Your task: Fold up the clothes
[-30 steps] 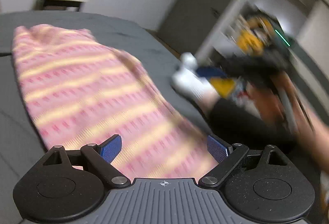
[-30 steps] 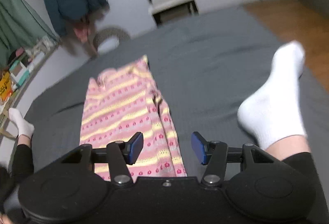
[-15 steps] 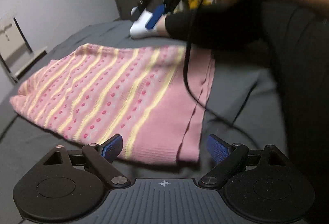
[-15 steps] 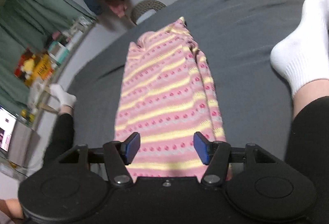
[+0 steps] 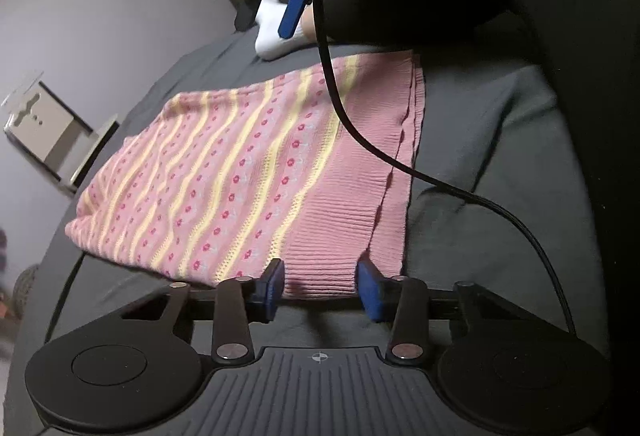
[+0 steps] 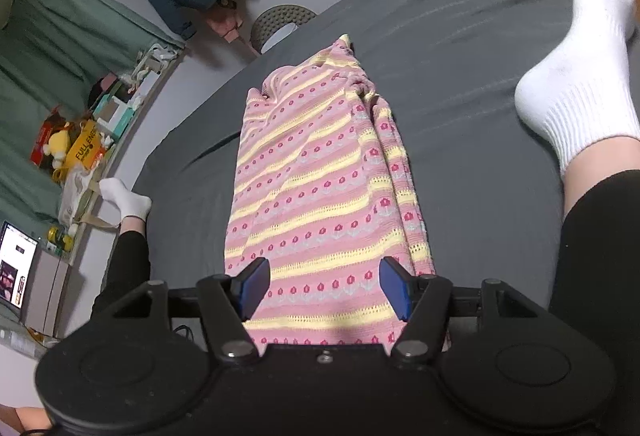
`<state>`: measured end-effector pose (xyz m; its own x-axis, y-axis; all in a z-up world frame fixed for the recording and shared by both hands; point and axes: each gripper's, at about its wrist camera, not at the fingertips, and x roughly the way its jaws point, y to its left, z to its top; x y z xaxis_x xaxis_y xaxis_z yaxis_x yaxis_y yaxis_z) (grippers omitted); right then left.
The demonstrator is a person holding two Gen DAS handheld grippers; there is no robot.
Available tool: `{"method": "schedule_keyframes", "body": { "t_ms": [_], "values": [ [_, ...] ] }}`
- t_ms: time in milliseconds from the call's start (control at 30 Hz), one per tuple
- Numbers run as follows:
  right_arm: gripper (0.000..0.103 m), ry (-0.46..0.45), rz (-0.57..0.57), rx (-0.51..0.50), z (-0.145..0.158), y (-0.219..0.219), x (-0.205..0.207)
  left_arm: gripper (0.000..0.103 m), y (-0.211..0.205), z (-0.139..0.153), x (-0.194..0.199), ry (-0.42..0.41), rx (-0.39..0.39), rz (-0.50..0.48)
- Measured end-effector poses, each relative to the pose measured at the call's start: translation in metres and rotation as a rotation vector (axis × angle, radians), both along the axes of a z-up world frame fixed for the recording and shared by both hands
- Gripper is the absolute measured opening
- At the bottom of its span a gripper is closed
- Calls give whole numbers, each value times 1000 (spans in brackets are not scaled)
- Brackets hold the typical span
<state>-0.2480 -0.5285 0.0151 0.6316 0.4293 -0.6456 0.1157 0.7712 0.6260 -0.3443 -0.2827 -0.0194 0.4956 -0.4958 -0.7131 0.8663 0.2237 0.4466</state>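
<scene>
The left gripper [image 5: 320, 286] has its blue fingers [image 5: 272, 286] apart, straddling the plain ribbed hem of a pink knit sweater [image 5: 248, 171]. The right gripper [image 6: 325, 290] hangs over the same sweater, fingers [image 6: 254, 286] spread wide and gripping nothing. The garment lies as a long narrow strip on the grey bed [image 6: 460, 47], pink with yellow stripes and rows of small red flowers (one long edge looks doubled over). A white sock [image 6: 580, 75] rests beside it.

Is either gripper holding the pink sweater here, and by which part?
Nothing is held. The left gripper stands open at the pink sweater's ribbed hem; the right gripper is open above it.
</scene>
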Motion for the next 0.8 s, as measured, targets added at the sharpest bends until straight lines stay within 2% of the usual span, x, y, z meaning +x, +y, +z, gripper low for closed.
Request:
{"method": "schedule_keyframes", "body": {
  "t_ms": [67,100,133,167,300,400,500,567,600,733,800],
  "values": [
    [62,-3,7,3,0,1,0,35,-2,-2,-2,-20,8,9],
    [62,-4,8,0,1,2,-1,26,-1,-3,-2,-19,5,14],
    [62,-4,9,-4,1,3,-1,12,-1,-4,-1,-5,0,21],
    [63,-4,9,-6,1,3,-1,3,0,-5,1,14,-8,28],
    [63,-4,6,1,1,3,-2,1,3,-6,1,35,-29,14],
    [64,-9,5,-4,3,4,-4,1,8,-3,-3,61,-36,-71],
    [65,-17,8,0,5,4,-5,0,14,5,-4,133,-40,-147],
    [65,-21,13,-1,6,5,-5,0,16,7,-6,186,-24,-179],
    [65,-23,15,-2,6,5,-5,0,16,7,-9,183,-11,-195],
    [66,-18,13,-9,6,5,-6,0,20,2,-16,197,-7,-188],
    [67,-9,9,-15,4,5,-5,0,21,3,-14,220,-23,-149]
  ]
}}
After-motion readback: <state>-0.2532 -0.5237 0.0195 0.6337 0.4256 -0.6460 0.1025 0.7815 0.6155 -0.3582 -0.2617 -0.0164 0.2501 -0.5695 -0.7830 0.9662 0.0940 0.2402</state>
